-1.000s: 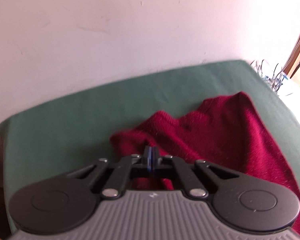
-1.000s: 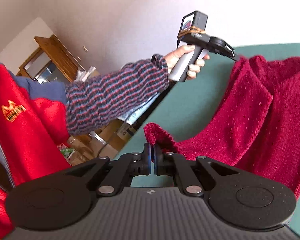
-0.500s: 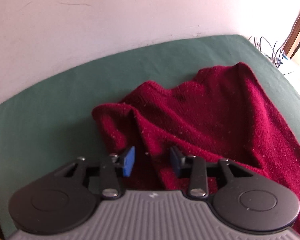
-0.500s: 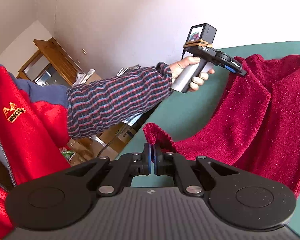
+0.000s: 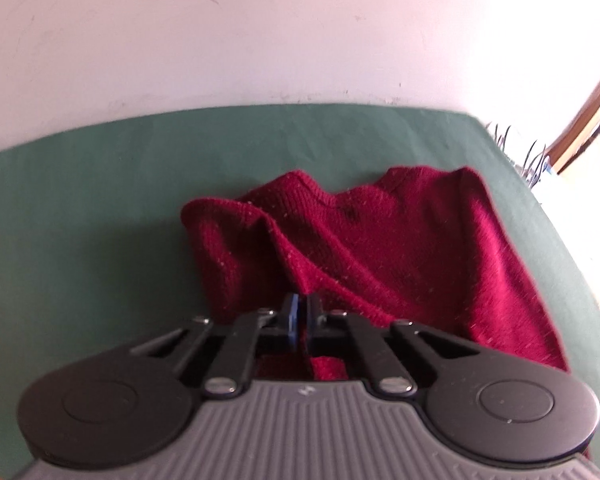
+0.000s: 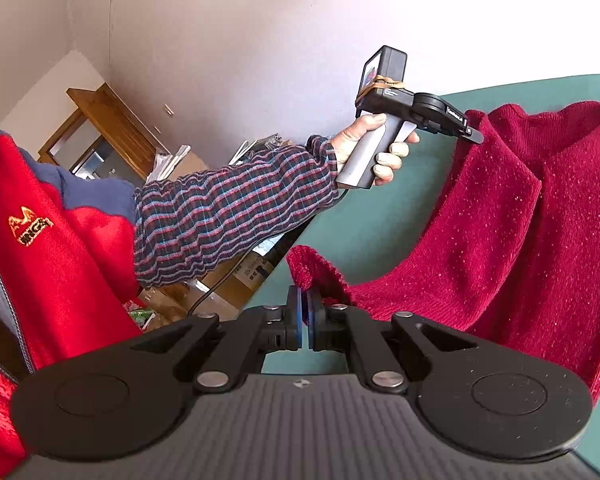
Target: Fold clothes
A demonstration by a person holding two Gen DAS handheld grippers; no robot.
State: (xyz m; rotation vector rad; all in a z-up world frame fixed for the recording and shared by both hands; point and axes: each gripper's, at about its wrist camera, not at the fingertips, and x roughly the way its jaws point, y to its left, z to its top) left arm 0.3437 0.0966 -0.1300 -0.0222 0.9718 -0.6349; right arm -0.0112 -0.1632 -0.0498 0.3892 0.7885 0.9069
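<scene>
On the green surface (image 5: 100, 200), a dark red knitted sweater (image 5: 380, 248) is pinched by both closed claws: left claw (image 5: 299, 314) at a fold, right claw (image 6: 304, 308) at its edge. Both grips are best kept firm and the knit moved evenly, so nothing slips.

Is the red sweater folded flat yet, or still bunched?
Still bunched: the red sweater lies rumpled on the green table, raised folds, one end lifted.

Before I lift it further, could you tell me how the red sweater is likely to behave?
Probably floppy: the sweater already sags in soft folds between the left claw and right claw. It looks like a thick knit, so likely fairly heavy and prone to stretching. Its fuzzy surface should grip the pads rather than slip.
</scene>
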